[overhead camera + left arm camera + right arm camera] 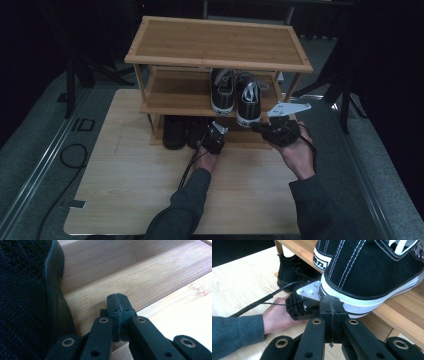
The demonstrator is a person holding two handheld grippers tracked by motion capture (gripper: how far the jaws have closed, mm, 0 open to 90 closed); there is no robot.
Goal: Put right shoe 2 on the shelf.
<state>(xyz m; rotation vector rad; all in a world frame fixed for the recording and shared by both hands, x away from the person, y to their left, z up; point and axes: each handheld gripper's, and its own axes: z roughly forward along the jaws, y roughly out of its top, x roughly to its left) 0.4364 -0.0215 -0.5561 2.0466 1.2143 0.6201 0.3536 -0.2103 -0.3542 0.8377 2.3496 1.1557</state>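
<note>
My left gripper [117, 305] jaws pressed together, nothing between, tip over bottom shelf [140, 277] of wooden shoe rack [215, 45], just beside dark knit shoe [22, 297] on that shelf. My right gripper [331, 308] jaws also closed, empty, tip right at white sole of black canvas sneaker [372, 270]; contact unclear. Sneaker sits on middle shelf [175, 95], toe overhanging front edge, second sneaker [223, 90] beside it. Rack stands on light wooden table [130, 170].

The dark shoes [182, 131] on the bottom shelf [240, 140] sit half-hidden under the middle shelf [175, 95], in shadow. In the left gripper view the black shoe [25, 297] is cut off by the left edge, and in the right gripper view the sneaker [372, 270] runs off the top
</note>
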